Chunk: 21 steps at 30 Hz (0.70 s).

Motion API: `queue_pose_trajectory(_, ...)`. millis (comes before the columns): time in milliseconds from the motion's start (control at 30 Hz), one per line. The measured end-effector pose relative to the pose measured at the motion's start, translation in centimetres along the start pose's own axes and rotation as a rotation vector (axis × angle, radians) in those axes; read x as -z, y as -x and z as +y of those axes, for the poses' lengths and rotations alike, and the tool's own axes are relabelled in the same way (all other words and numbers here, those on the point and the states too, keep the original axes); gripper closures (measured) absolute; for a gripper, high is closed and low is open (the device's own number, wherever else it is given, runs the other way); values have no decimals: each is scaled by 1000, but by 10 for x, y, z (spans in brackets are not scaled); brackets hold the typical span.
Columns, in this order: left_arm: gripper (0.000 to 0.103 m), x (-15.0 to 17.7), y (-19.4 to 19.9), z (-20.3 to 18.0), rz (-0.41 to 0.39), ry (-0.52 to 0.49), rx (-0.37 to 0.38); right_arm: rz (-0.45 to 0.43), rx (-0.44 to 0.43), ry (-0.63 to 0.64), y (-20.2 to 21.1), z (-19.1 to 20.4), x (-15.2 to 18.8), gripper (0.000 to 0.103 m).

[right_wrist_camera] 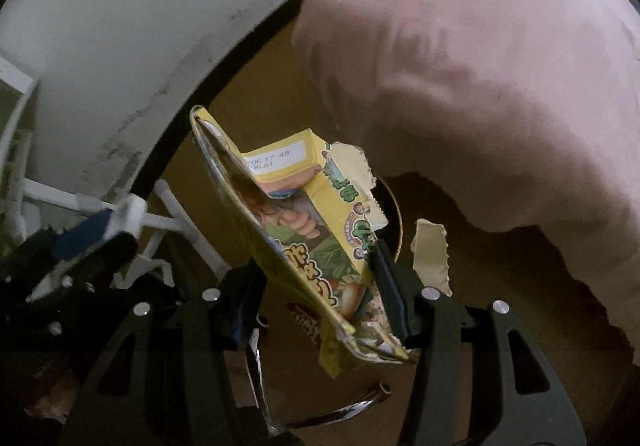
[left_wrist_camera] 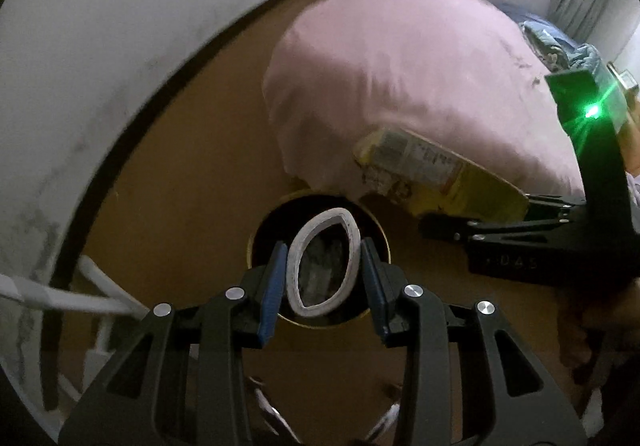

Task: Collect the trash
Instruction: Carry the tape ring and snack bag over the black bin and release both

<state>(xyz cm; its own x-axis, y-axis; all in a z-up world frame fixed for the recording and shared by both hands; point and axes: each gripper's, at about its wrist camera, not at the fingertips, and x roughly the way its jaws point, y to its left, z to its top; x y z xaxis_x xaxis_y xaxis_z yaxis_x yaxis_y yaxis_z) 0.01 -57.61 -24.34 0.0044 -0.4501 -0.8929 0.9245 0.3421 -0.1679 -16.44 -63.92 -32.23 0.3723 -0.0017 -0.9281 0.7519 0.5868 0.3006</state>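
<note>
- A squashed white ring [left_wrist_camera: 323, 261] is held between the blue pads of the left gripper [left_wrist_camera: 325, 274], right above the mouth of the bin [left_wrist_camera: 382, 236]. If the jaws are opened while the hand is off-centre, the ring could be caught on the bin's rim and bounced to the floor [left_wrist_camera: 180, 173].
- A torn yellow box [right_wrist_camera: 308, 234] is pinched at a half-wide set by the right gripper [right_wrist_camera: 320, 286]; in the left view it is seen beside the bin, not over it. If dropped from there, it would be missed by the bin.
- The box is gripped askew, so a slip in the jaws is judged possible.
- A loose torn flap [right_wrist_camera: 431, 254] hangs just past the box; it could be shed outside the bin.
- The pink bedding [left_wrist_camera: 400, 77] overhangs the bin's far edge, so trash could be snagged or deflected by it.
- The two grippers are near each other by the bin; a knock between them could be caused by both closing in at once.
</note>
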Motion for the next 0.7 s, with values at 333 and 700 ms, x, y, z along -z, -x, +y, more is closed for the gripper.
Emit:
queue_pose_trajectory(333,66,9,-31,3,51,22,-13,46,-7,-15,-31,-2,-8,51)
queue_pose_trajectory(700,42,11,-27,-1,22,28,11,15,-58,-19,-20,1,-16,26)
